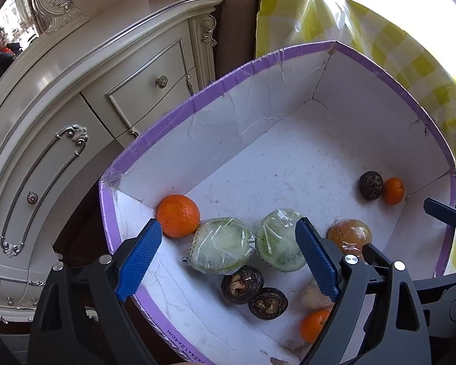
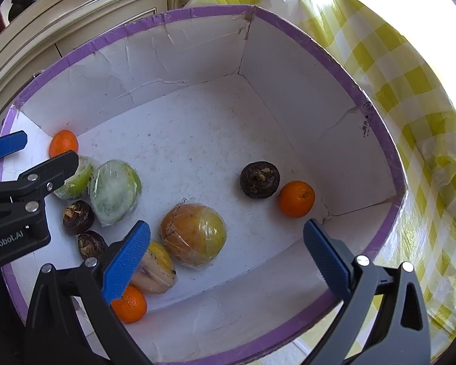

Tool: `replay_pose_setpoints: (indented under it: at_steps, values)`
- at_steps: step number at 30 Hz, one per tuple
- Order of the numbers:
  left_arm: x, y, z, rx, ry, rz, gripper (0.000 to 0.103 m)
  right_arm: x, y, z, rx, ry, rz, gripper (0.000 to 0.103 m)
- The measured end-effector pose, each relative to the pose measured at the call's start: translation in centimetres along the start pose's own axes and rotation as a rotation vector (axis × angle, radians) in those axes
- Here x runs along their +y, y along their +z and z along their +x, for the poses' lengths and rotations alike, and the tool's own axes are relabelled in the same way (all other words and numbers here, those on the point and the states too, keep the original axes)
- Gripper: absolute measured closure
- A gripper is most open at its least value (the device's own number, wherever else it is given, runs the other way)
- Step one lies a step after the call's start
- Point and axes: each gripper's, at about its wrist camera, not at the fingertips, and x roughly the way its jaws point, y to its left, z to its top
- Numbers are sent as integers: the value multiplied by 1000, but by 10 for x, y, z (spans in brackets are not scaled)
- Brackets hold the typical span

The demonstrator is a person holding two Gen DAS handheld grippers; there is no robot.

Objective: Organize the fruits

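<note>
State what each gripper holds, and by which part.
Nothing is held. The left gripper and right gripper hang open above the fruit in the box.

The box [image 2: 197, 45] is made of creased matt white cardboard, edged with glossy purple tape. The green fruits [image 1: 225, 249] inside it are wrapped in shiny plastic film. Beside the box, a glossy checked plastic cloth [image 2: 410, 91] is seen.

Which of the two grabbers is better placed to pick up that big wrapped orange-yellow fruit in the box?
Probably the right gripper: its open jaws hang just beside the wrapped orange-yellow fruit. The left gripper hovers over the wrapped green fruits.
</note>
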Motion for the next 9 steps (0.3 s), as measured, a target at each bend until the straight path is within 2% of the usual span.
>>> replay_pose_setpoints:
  at_steps: [9]
  values:
    - [-11,-7,-3,15,26,14,16,0,-3,-1,-7,25,-4,2]
